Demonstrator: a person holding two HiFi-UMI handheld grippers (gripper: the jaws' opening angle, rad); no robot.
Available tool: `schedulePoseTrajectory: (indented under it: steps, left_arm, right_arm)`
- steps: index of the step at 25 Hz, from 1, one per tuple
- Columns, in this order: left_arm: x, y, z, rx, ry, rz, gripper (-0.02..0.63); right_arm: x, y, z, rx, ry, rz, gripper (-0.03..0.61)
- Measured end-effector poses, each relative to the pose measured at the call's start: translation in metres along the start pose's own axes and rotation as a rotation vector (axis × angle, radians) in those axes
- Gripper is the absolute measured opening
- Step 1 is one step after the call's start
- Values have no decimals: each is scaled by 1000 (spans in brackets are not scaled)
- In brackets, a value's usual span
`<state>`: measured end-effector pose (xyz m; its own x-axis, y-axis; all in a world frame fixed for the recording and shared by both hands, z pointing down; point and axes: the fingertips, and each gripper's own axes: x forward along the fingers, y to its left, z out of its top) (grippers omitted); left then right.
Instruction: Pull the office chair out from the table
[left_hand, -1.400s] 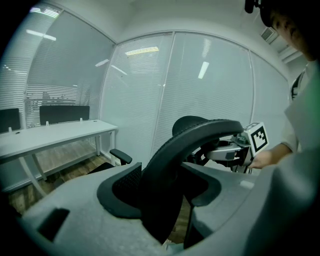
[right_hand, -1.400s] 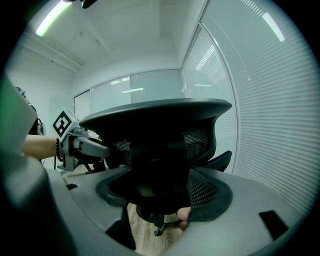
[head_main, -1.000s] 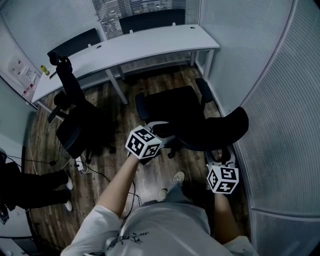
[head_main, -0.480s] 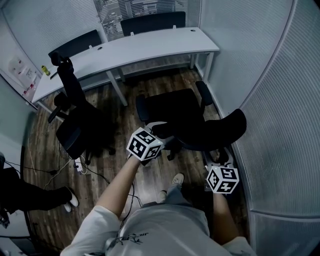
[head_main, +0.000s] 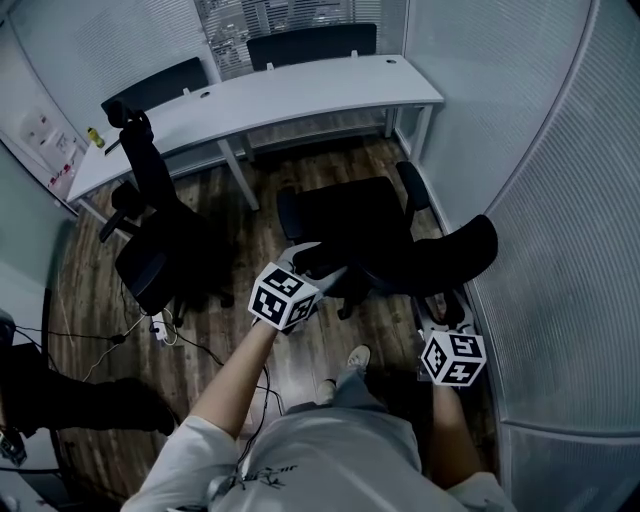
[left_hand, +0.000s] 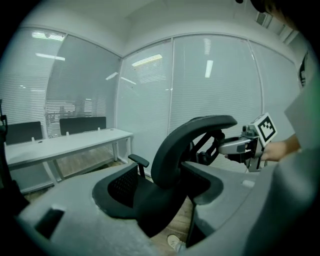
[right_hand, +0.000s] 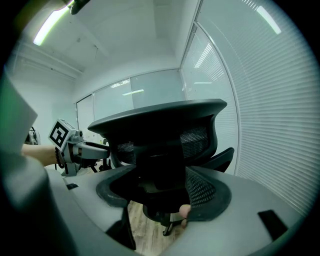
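The black office chair (head_main: 350, 215) stands out on the wood floor, apart from the white table (head_main: 300, 85), with its curved backrest (head_main: 440, 262) toward me. My left gripper (head_main: 318, 258) is at the backrest's left end. In the left gripper view its jaws (left_hand: 167, 182) are opening, with the backrest's edge (left_hand: 192, 137) between them. My right gripper (head_main: 440, 308) sits under the backrest's right end. In the right gripper view it (right_hand: 160, 192) is shut on the chair's dark back frame (right_hand: 160, 175). Each gripper shows in the other's view: right (left_hand: 240, 146), left (right_hand: 85, 149).
A second black chair (head_main: 150, 230) stands at the left by the table. Two more chairs (head_main: 310, 40) are behind the table. A ribbed glass wall (head_main: 560, 250) runs close along the right. Cables and a power strip (head_main: 160, 328) lie on the floor, near another person's dark legs (head_main: 70, 400).
My left gripper has drawn slightly back and left from the backrest's end. The other person's feet at the left have shifted. The right gripper and the chair have stayed put.
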<state>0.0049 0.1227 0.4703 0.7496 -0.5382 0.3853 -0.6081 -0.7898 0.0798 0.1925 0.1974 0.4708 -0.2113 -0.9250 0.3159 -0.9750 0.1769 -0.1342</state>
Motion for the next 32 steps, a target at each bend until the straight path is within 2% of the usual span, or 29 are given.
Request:
schedulePoseTrajectory:
  steps: [6,11,12,13,17,22,26,32]
  left_arm:
    - [-36,-16,-17,17,1,10,265]
    - [-60,-30,-25,2,-36,49,196]
    - [-65,-31,-27,-2,-37,65,150]
    - [-69,-33,-30,-9,-34,80,98]
    - [-83,-40,-39,-45,-46,116,32]
    - [-95,-56,-43,-66,-55,159,12]
    - [-95,-71,-56,-116,-34,171,11]
    - [-86,-96,-54,-137,-47,214,11]
  right_arm:
    - [-17,4,2,2,-15,-13,273]
    - [-33,17,-2,-11,-9,-3,267]
    - [-37,20,-2,-14,-11,-8,253]
    - [-42,21,-2,-21,-15,-17,212]
    - [-59,30,-3,-62,-30,-27,46]
    - [-66,48,-8,-75,-11,56,9]
    - [-68,65,-7,-108,2,141,9]
    - [-70,79,-7,-146,20,250,8]
